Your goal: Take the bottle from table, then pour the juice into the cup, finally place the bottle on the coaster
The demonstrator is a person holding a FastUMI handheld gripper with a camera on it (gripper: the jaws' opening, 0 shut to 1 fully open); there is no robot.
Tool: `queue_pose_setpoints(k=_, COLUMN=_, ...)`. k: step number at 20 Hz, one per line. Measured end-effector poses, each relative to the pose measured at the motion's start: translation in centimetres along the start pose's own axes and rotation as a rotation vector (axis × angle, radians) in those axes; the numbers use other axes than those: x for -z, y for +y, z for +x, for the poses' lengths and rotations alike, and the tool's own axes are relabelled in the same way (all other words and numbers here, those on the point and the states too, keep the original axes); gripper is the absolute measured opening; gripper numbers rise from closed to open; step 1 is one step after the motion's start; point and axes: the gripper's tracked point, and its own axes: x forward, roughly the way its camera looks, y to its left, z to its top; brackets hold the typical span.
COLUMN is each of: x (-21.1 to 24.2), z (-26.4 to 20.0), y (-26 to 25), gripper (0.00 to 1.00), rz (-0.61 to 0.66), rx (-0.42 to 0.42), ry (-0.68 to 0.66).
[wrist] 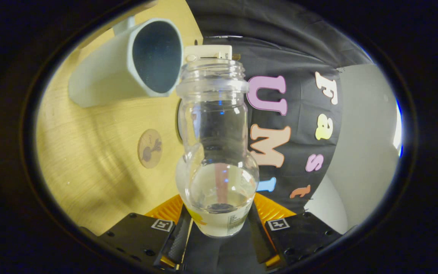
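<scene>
1. The claw [219, 232] is clenched on the bottle [217, 152], one finger pressing on each side of its base. Gripping low leaves the neck and mouth free for pouring.

2. The bottle is clear, has no cap, and points away from the fingers. A little pale liquid sits pooled at its base. The whole scene is rolled sideways, so the claw and bottle seem to be tipped over; I judge this to be the pouring tilt, or the end of it.

3. Whether any juice is leaving the open mouth I cannot tell; no stream is visible.

4. Beyond the fingers, beside the bottle's middle, the coaster [149, 148] lies flat on the bare wood of the desk [101, 167]. It is a small round disc with a dark drawing on it. It lies well in from the desk's edges with nothing on it, so it is ready to take the bottle at the last step.

5. Farther off, just beside the bottle's mouth, stands the cup [127, 62], a pale mug with a dark inside. Its opening faces the bottle, which suits a pour from this side.

6. Behind the mouth a small pale box [208, 52] sits near the desk's far edge, against the booth's black cloth.
</scene>
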Motion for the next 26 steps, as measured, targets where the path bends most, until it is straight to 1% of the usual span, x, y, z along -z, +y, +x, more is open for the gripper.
queue_pose_setpoints(k=13, x=-0.5, z=0.6, y=-2.4, gripper=0.74, rz=-0.098, rx=0.062, ry=-0.042)
queue_pose_setpoints(k=26, x=-0.4, z=0.4, y=-3.4, gripper=0.74, rz=-0.106, rx=0.075, ry=-0.041)
